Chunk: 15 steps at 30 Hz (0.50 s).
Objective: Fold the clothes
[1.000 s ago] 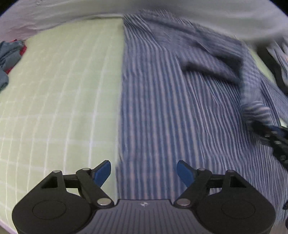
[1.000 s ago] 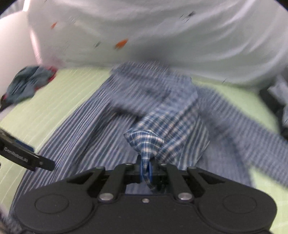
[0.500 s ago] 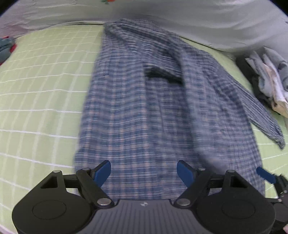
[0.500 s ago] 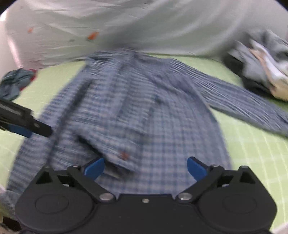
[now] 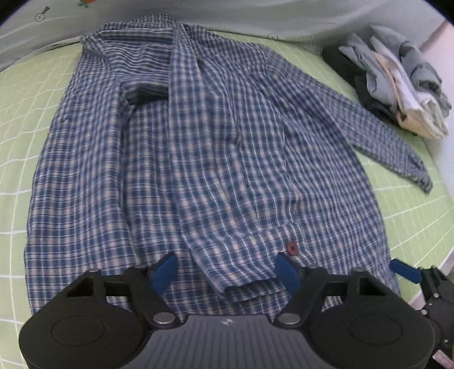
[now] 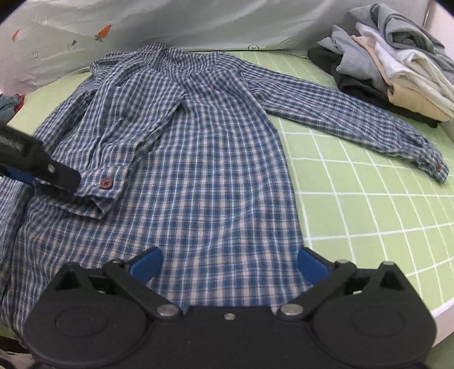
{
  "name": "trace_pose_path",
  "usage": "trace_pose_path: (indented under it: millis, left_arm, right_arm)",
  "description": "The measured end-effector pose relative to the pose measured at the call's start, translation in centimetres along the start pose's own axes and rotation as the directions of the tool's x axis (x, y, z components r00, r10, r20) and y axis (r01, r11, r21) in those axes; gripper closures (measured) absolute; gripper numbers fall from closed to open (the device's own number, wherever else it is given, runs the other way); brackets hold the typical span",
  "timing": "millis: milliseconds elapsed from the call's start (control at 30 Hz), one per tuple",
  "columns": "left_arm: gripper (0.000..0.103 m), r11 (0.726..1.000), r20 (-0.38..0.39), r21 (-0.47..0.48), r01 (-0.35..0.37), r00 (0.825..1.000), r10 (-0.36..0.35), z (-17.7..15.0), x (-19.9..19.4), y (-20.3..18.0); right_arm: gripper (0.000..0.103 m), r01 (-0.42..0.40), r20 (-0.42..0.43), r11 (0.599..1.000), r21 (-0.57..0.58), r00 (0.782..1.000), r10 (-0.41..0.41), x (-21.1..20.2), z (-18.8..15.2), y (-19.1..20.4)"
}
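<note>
A blue plaid shirt (image 5: 198, 159) lies spread on the green gridded sheet (image 5: 22, 93), collar at the far end. One sleeve is folded across its front. That sleeve's cuff with a red button (image 5: 291, 247) lies between the fingers of my left gripper (image 5: 225, 272), whose jaws are closing without pressing on it. The other sleeve (image 6: 354, 122) stretches out to the right. My right gripper (image 6: 228, 265) hovers over the shirt's (image 6: 212, 170) hem at the right side; its jaws are opening wide and hold nothing. The folded cuff (image 6: 105, 184) lies beside the left gripper's finger (image 6: 42, 167).
A pile of folded clothes (image 6: 397, 71) sits at the back right of the bed, also in the left wrist view as the pile (image 5: 397, 85). Pale carrot-print bedding (image 6: 170, 25) runs along the back. Crumpled clothing (image 6: 8, 105) lies far left. The bed's edge (image 6: 442, 312) is close at the right.
My right gripper, shut on the sleeve cuff a second ago, has let it go and opened wide. The sleeve now lies across the shirt. Both grippers pulled back toward the hem; the left jaws narrowed.
</note>
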<state>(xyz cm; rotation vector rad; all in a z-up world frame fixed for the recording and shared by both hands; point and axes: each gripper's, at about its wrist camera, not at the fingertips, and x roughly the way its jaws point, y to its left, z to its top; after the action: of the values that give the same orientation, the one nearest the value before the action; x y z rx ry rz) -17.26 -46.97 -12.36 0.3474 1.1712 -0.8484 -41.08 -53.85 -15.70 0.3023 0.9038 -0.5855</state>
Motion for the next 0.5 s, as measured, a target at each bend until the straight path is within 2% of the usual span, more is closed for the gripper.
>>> trace_pose_path:
  millis: [133, 200, 300, 500]
  left_arm:
    - [0.056, 0.999, 0.0, 0.02, -0.034, 0.999, 0.034, -0.4, 0.4, -0.6]
    - [0.074, 0.999, 0.007, 0.014, -0.048, 0.999, 0.048, -0.5, 0.3, -0.5]
    - [0.09, 0.999, 0.022, -0.017, -0.042, 0.999, 0.042, -0.4, -0.3, 0.0]
    - [0.097, 0.997, 0.068, -0.073, 0.033, 0.997, -0.028, -0.9, -2.5, 1.1]
  right_arm:
    - [0.0, -0.01, 0.012, 1.0, -0.008, 1.0, 0.01, -0.2, -0.3, -0.2]
    - [0.0, -0.011, 0.015, 1.0, -0.009, 1.0, 0.011, -0.1, -0.3, -0.2]
    - [0.0, -0.011, 0.019, 1.0, -0.01, 1.0, 0.011, -0.1, -0.4, -0.2]
    - [0.0, -0.003, 0.027, 1.0, 0.001, 1.0, 0.003, -0.1, -0.3, 0.1]
